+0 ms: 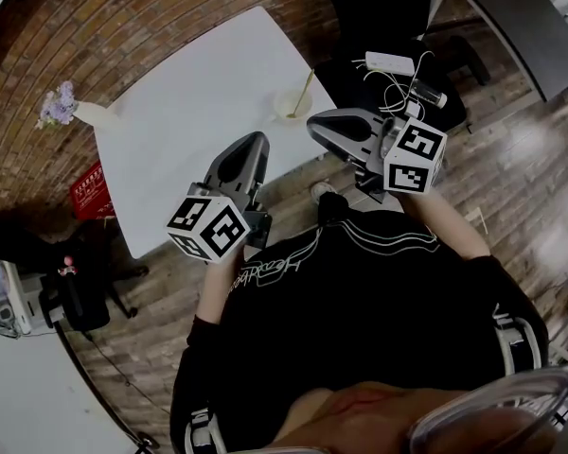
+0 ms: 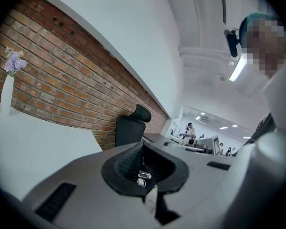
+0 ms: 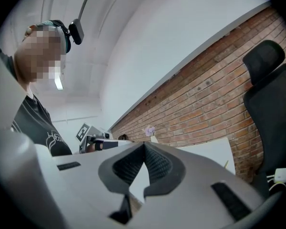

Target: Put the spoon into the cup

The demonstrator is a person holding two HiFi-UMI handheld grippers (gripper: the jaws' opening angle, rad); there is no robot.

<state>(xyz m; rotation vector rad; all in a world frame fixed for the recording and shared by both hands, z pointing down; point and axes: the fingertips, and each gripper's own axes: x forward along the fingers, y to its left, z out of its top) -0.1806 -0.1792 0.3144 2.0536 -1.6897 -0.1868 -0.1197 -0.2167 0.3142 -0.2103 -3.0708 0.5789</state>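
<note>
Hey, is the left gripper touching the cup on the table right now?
Apart. The head view shows a stretch of bare white table between the left gripper and the cup, so there is a plain gap.

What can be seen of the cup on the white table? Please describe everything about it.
The cup is small, round and pale cream; it shows too small to tell its material. It stands upright on the white table, close to a corner on the person's side. A thin yellowish spoon stands inside it, its handle leaning out over the rim. Only the table and the spoon touch it.
</note>
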